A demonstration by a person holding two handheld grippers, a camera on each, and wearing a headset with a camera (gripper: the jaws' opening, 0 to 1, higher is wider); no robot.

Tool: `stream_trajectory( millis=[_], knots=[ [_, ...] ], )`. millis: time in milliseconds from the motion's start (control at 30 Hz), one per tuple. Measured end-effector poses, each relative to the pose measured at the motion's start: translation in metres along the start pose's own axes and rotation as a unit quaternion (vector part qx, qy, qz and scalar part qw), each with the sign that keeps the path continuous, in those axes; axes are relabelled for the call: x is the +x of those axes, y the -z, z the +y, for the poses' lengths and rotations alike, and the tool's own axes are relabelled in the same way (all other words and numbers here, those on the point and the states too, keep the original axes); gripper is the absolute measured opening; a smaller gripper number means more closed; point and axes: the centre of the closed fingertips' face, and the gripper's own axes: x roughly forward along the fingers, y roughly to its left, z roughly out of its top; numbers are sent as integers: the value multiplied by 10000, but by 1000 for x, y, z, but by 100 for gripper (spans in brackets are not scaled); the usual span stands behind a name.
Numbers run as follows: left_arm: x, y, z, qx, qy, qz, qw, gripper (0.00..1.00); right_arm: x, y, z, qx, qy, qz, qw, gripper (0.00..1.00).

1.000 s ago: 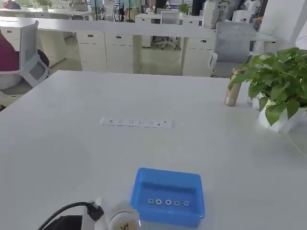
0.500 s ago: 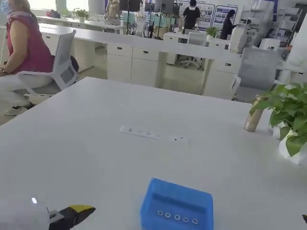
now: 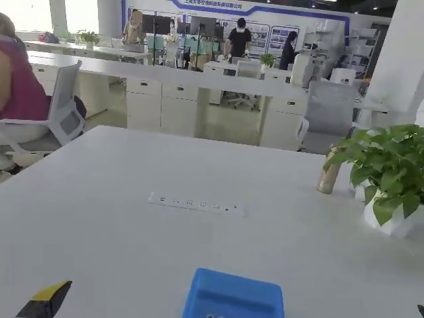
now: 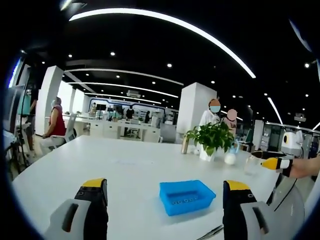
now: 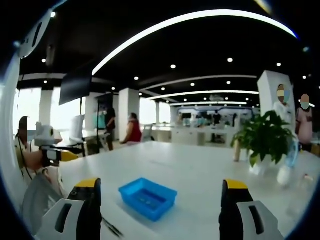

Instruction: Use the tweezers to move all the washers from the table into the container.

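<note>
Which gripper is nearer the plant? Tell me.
Right. The right gripper is on the plant's side of the container; the left gripper is on the container's far side from it.

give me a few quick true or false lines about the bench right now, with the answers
Washers lie in the blue container. True.
The left gripper is shut on a washer. False: its jaws stand wide apart with nothing between them.
The right gripper is open. True.
The potted plant stands inside the container. False: it stands on the table, apart from the container.
</note>
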Motion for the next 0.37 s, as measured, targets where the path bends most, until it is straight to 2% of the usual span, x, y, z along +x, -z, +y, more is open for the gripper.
stream_trajectory(
  millis=[100, 167, 233, 300, 367],
  knots=[
    [4, -2, 3, -2, 39, -14, 10000, 99, -1, -6, -1, 28, 55, -146, 9999, 99],
    [6, 0, -1, 103, 94, 107, 9998, 99, -1, -5, 0, 60, 45, -154, 9999, 99],
    [7, -1, -5, 163, 124, 79, 9998, 99, -2, -3, -1, 87, 49, -147, 9998, 99],
    [7, -1, -8, 99, 162, 121, 9997, 99, -3, -3, -1, 116, 45, -158, 9998, 99],
    [6, -2, -11, 110, 165, 38, 9998, 99, -4, -3, -1, 101, 101, -182, 9997, 99]
  ],
)
